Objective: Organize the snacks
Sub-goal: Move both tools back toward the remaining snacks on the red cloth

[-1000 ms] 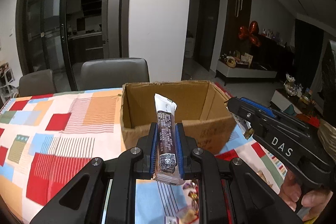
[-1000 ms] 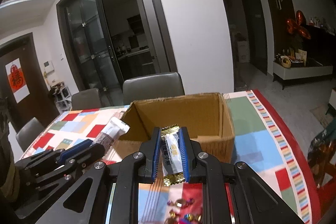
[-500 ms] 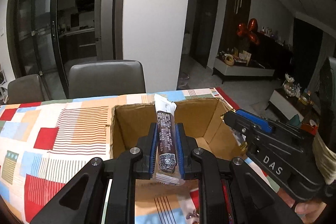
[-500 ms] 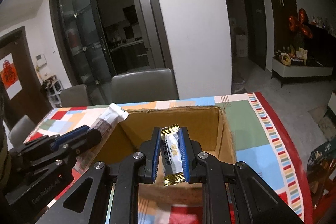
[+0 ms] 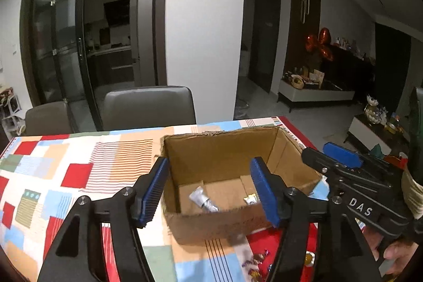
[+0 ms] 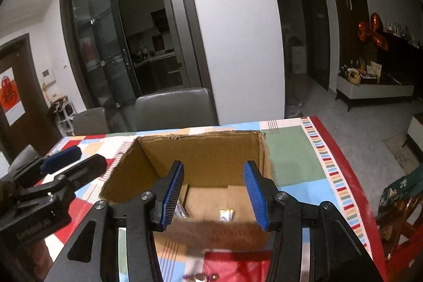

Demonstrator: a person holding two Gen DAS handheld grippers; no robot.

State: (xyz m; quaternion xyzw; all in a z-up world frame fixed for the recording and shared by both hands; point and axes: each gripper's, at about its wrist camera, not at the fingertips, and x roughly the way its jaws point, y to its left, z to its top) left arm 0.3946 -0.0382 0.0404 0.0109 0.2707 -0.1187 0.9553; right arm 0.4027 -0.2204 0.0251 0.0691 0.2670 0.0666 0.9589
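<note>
On the desk, centre: cardboard box, brown, open top, rough torn upper edge, matte walls.
Box content: silver snack bar, long and shiny, lies on the box floor at the left; gold-edged snack, small and flat, lies on the floor at the right, apart from the bar.
Left gripper: black frame, blue ribbed fingers spread wide over the near wall of the box, nothing between them.
Right gripper: same build, fingers wide apart above the box, holding nothing.
Desk: covered with a cloth of red, blue, orange and striped squares; small wrapped candies lie near the front edge.
Room: two grey chairs behind the desk, white pillar, dark glass doors, low sideboard at the right.
</note>
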